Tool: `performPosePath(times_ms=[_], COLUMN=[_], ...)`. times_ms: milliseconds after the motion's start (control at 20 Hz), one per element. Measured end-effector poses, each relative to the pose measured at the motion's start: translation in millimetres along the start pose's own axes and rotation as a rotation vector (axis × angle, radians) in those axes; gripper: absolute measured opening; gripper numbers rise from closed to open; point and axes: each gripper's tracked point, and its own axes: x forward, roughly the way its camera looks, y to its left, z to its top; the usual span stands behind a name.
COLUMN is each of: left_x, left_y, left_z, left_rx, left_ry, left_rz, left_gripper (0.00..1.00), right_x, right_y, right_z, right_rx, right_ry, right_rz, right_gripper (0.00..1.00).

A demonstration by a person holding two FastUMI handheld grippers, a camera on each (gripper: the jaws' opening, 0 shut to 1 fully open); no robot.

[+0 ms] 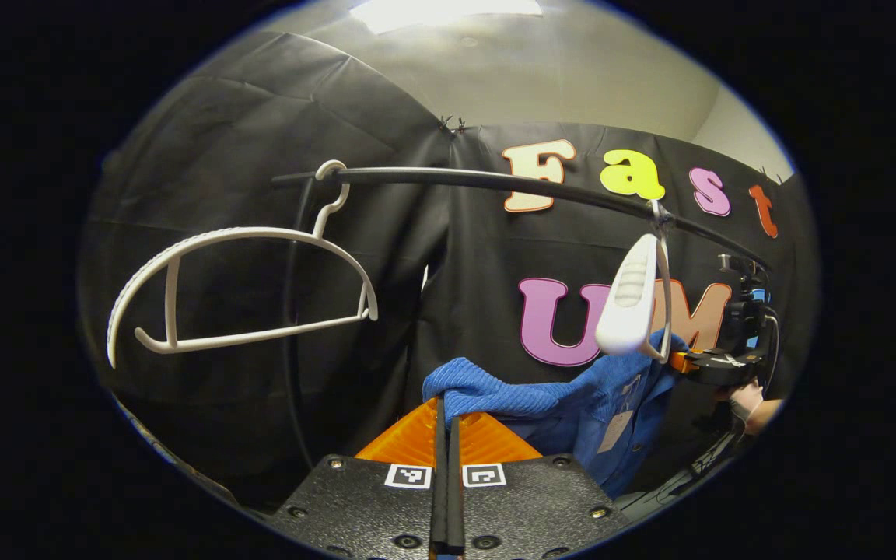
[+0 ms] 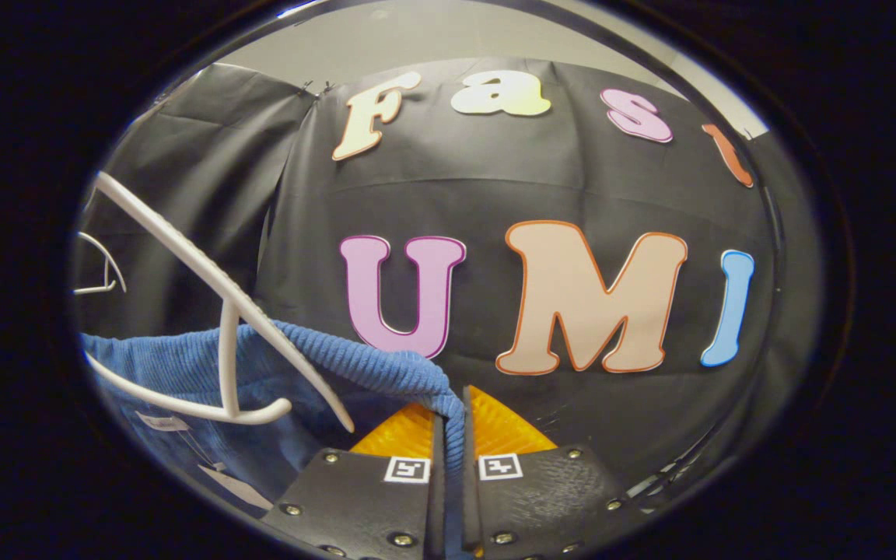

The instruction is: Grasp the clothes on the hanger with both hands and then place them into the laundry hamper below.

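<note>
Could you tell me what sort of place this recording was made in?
Probably a recording booth set up as a laundry corner: black cloth wall, a clothes rail with white hangers, and a blue garment.

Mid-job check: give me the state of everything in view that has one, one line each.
Blue ribbed fabric garment: off its hanger, pinched at both ends.
White plastic hanger, left one: bare, hooked on the black rail.
White plastic hanger, right one: on the rail, turned edge-on.
Left hand-held gripper: shut on garment.
Right hand-held gripper: shut on garment.
</note>
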Motion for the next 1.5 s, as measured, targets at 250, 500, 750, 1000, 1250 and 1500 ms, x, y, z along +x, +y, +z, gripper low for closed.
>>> performPosePath(times_ms=[250, 500, 750, 1000, 1250, 1500], left_x=[-4.1, -7.6, -10.4, -17.0, -24.8, -30.1], left_y=[-1.3, -7.4, -12.4, -11.8, -16.4, -46.0], left_z=[-15.9, -28.1, -39.1, -48.0, -56.3, -63.7], left_rx=[0.002, 0.018, 0.021, 0.034, 0.058, 0.101], left_ry=[0.032, 0.058, 0.079, 0.1, 0.123, 0.133], left_rz=[0.002, -0.001, -0.004, 0.0, -0.007, -0.079], left_gripper=[0.01, 0.0, 0.0, 0.01, 0.01, 0.01], right_x=[-3.8, -10.7, -19.6, -33.1, -47.8, -71.0], right_y=[-2.3, -4.5, -7.0, -6.4, -4.3, 10.9], right_z=[-13.6, -34.1, -55.0, -73.5, -81.1, -75.9], right_rx=[-0.004, -0.004, -0.003, -0.005, -0.008, 0.004], right_ry=[0.03, 0.065, 0.106, 0.138, 0.152, 0.147], right_rz=[0.003, 0.004, 0.004, 0.017, 0.03, 0.074], right_gripper=[0.09, 0.09, 0.08, 0.09, 0.09, 0.09])
